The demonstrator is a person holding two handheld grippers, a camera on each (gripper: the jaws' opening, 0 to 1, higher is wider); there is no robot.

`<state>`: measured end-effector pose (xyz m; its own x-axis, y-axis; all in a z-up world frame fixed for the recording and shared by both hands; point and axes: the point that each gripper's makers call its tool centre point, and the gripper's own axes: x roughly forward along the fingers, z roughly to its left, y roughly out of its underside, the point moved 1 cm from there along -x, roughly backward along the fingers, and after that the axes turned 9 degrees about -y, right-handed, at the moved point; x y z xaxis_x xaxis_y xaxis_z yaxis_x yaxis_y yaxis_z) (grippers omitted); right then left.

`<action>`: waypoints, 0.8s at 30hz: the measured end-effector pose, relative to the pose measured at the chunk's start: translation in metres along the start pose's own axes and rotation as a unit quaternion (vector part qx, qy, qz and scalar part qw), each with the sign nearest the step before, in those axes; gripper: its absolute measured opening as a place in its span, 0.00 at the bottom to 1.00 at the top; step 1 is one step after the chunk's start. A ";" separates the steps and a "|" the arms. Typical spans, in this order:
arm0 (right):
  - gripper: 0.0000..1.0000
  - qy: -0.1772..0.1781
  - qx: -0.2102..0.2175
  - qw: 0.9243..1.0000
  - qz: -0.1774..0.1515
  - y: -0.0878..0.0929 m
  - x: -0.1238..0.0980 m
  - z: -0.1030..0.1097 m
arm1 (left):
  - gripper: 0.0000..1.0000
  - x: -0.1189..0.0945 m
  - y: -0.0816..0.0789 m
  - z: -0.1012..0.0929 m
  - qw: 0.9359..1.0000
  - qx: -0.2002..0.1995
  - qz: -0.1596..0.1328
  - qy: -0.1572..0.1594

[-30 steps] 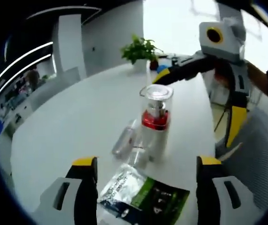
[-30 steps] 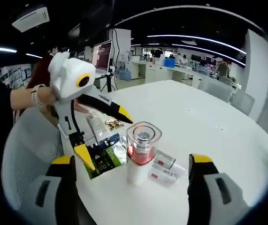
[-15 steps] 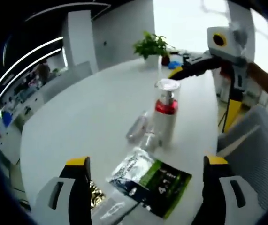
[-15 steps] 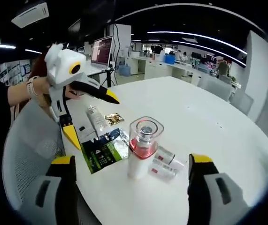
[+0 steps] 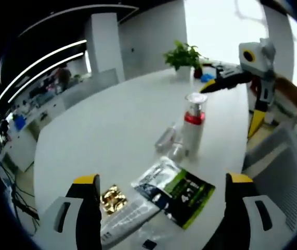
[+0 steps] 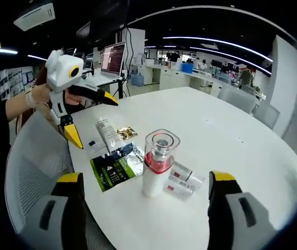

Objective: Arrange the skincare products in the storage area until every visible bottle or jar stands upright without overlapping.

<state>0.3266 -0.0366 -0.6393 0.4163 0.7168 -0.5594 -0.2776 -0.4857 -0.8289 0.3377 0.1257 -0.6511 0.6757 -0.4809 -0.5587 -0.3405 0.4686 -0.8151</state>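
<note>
Clear plastic cap, red collar, white cylinder body: pump bottle [image 6: 157, 162] stands upright near the table's [image 6: 226, 135] edge. Two small clear vials [image 6: 182, 178] with red labels lie flat, touching its base, side by side. On the bottle's other side, a glossy green-and-silver sachet [image 6: 118, 166] lies flat; beyond it a white tube [image 6: 106, 134] lies on its side, a crinkled gold foil packet [image 6: 126, 132] just beside it. Table smooth, white, rounded. Grey mesh chair [image 6: 31, 161] at the edge. Left gripper [image 5: 162, 219] spread wide, nothing between jaws, held back over sachet and tube. Right gripper [image 6: 143, 208] likewise spread, empty, bottle ahead between its jaws.
</note>
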 end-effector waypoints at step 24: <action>0.74 -0.009 -0.013 0.999 0.037 0.026 -0.007 -0.002 | 0.97 -0.005 0.012 -0.002 1.000 -0.001 0.024 -0.013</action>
<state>0.3179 -0.0554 -0.6572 0.3798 0.6876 -0.6188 -0.2845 -0.5497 -0.7854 0.3287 0.1325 -0.6583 0.6752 -0.4390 -0.5927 -0.3737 0.4892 -0.7881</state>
